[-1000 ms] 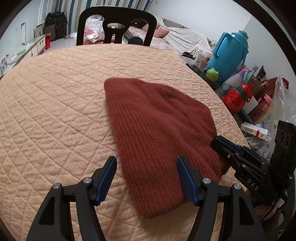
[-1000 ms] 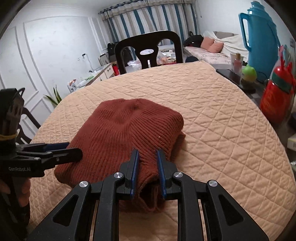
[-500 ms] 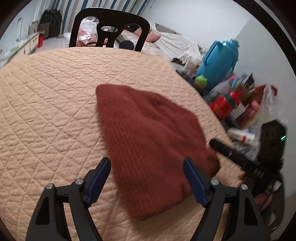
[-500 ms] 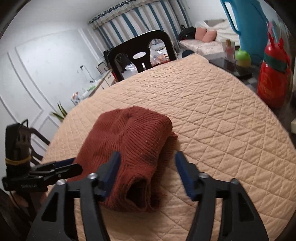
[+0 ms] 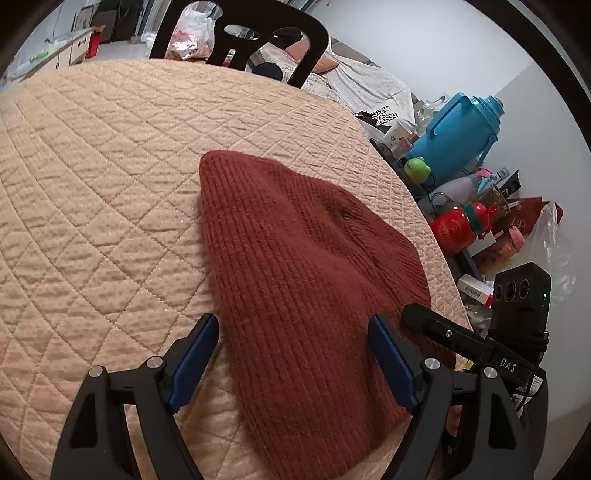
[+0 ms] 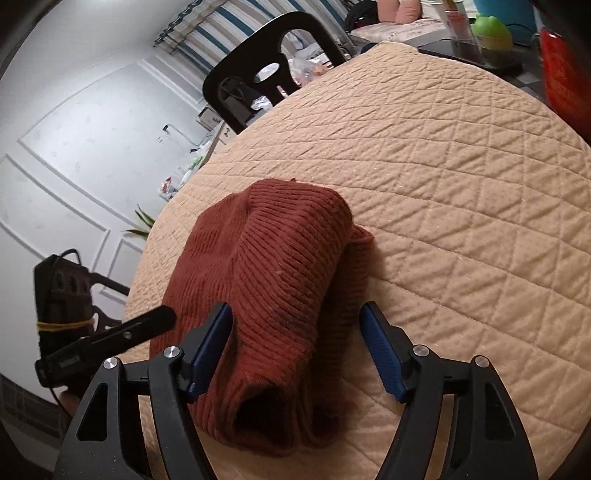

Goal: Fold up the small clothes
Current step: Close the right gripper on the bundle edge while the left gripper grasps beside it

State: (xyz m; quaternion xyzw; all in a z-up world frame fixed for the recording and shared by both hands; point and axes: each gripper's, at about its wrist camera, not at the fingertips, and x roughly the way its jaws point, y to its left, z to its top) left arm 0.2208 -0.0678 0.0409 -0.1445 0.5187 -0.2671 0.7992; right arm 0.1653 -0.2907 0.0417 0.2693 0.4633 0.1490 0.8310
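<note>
- A rust-red knitted hat [image 5: 306,266] is lying folded on the quilted peach tabletop [image 5: 103,166], toward the 5 o'clock part of it in the left wrist view.
- The left tongs [image 5: 293,354] are standing wide apart, straddling the near part of the hat; the blue pads [image 5: 194,354] are not pressing on the knit, so nothing is being held.
- Those jaws have just been opening, with the hat lying between them.
- The right tongs [image 6: 297,349] are also gaping wide around the hat's open, doubled end [image 6: 280,410]; the left pad [image 6: 210,347] is sitting just beside the wool, the other pad is clear of it.
- Their jaws have just been opening further, with the fabric lying loose between them.
- In the left wrist view the right tongs are reaching in from 4 o'clock, the tip lying at the hat's edge.
- In the right wrist view the left tongs are coming in from 8 o'clock, tip beside the hat.
- A black chair [image 5: 258,33] is standing at the tabletop's far edge, at 12 o'clock.
- A blue jug [image 5: 458,136] and a red bottle [image 5: 454,229] are standing off the tabletop at 2 to 3 o'clock.
</note>
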